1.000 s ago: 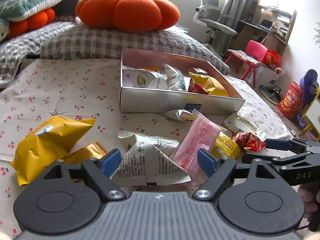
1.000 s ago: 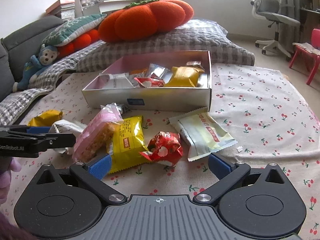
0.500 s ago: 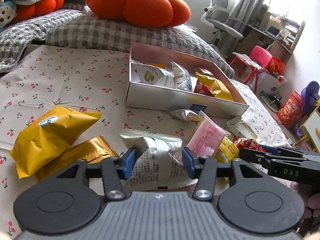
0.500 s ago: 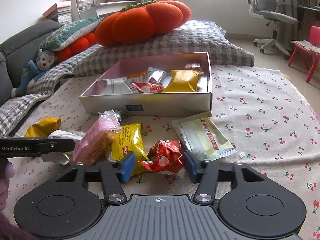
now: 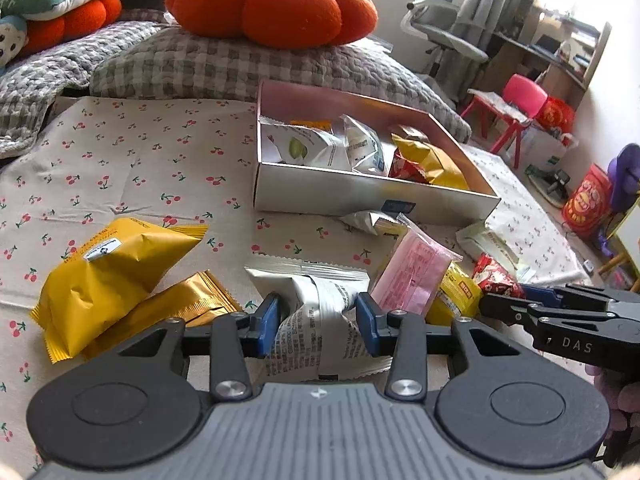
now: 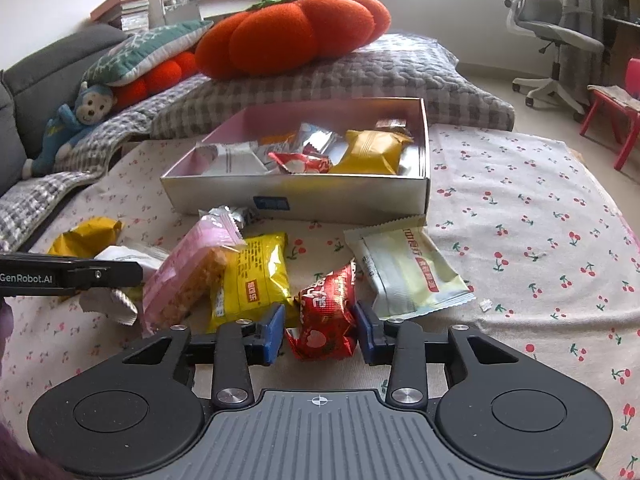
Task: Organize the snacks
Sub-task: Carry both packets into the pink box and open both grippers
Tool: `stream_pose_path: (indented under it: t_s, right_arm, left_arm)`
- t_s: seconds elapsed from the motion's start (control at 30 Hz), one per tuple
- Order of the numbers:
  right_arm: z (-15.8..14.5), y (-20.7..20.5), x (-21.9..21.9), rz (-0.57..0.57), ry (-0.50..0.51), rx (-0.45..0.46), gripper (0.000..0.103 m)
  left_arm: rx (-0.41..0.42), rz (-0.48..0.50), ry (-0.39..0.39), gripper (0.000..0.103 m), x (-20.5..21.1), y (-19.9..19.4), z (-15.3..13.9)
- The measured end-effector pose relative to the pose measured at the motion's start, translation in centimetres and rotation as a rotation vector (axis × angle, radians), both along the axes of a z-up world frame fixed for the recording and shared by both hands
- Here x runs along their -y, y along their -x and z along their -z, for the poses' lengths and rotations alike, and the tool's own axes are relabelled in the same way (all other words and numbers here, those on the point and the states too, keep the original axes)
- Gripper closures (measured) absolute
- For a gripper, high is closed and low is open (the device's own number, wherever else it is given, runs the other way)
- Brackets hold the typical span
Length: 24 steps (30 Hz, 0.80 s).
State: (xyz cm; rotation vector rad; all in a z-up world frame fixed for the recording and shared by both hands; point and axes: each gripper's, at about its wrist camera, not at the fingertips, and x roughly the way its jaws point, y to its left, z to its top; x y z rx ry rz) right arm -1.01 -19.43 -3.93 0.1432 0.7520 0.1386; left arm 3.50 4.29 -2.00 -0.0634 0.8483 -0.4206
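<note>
My left gripper (image 5: 318, 320) is shut on a white printed snack packet (image 5: 316, 312), its blue pads pinching the packet's waist. My right gripper (image 6: 320, 330) is shut on a red snack packet (image 6: 326, 316). A silver open box (image 5: 360, 196), also in the right wrist view (image 6: 320, 196), holds several snacks behind them. Loose on the cherry-print cloth lie a pink packet (image 6: 188, 276), a yellow packet (image 6: 256, 276) and a pale green packet (image 6: 404, 270). Two yellow and gold packets (image 5: 112, 272) lie to the left.
A small silver packet (image 5: 368, 220) lies against the box front. An orange pumpkin cushion (image 5: 272, 4) sits on grey checked pillows (image 5: 200, 64) behind the box. An office chair (image 6: 552, 36) and a red stool (image 5: 516, 108) stand to the right, off the cloth.
Both grippers closed from wide open: the left onto the white printed packet, the right onto the red packet. Both views moved slightly forward and lower.
</note>
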Motion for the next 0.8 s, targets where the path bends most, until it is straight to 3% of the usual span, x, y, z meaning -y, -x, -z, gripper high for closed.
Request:
stream_pose_path:
  t_s: [0.23, 0.8]
  right_arm:
    - [-0.3, 0.1, 0.1, 0.003, -0.009, 0.001, 0.072]
    - [-2.1, 0.4, 0.7, 0.015, -0.073, 0.018, 0.075]
  left_arm:
    - [-0.022, 0.001, -0.028, 0.070, 0.0, 0.0, -0.4]
    - [-0.009, -0.027, 0.017, 0.074, -0.7, 0.0, -2.0]
